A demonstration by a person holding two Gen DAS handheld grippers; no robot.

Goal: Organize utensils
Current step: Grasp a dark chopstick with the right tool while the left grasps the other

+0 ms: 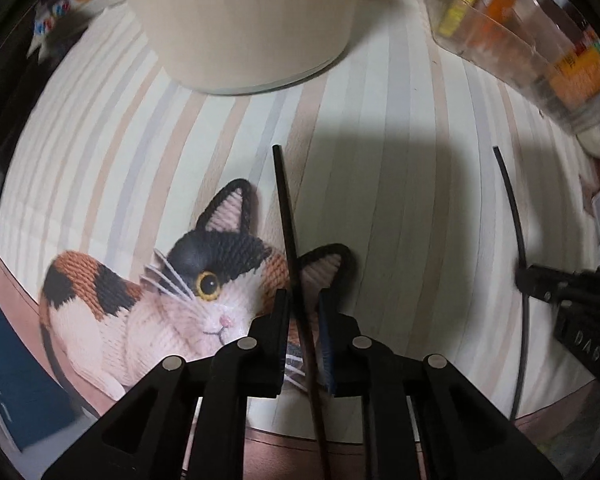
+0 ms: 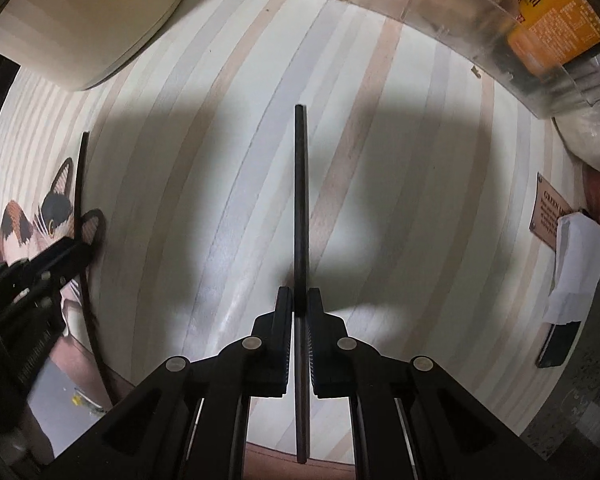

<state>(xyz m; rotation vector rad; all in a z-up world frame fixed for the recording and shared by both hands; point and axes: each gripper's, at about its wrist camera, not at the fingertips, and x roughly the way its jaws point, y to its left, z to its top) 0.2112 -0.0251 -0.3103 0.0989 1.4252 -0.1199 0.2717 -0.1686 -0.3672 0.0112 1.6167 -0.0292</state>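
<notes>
Striped cloth (image 2: 400, 128) covers the surface under both grippers, which point down at it. Right gripper (image 2: 300, 300): its fingers are pressed onto a dark chopstick (image 2: 301, 200) that runs straight up between them. Left gripper (image 1: 304, 304): its fingers stand a little apart around a second chopstick (image 1: 288, 224) — leaning slightly, and whether the pads press it I cannot tell. Beneath that one lies a knitted-cat picture (image 1: 204, 280). Farther out stand a cream pot (image 1: 248, 28) and a clear plastic bin (image 2: 480, 28) holding packets. A folded white paper (image 2: 576, 268) lies at the right edge.
</notes>
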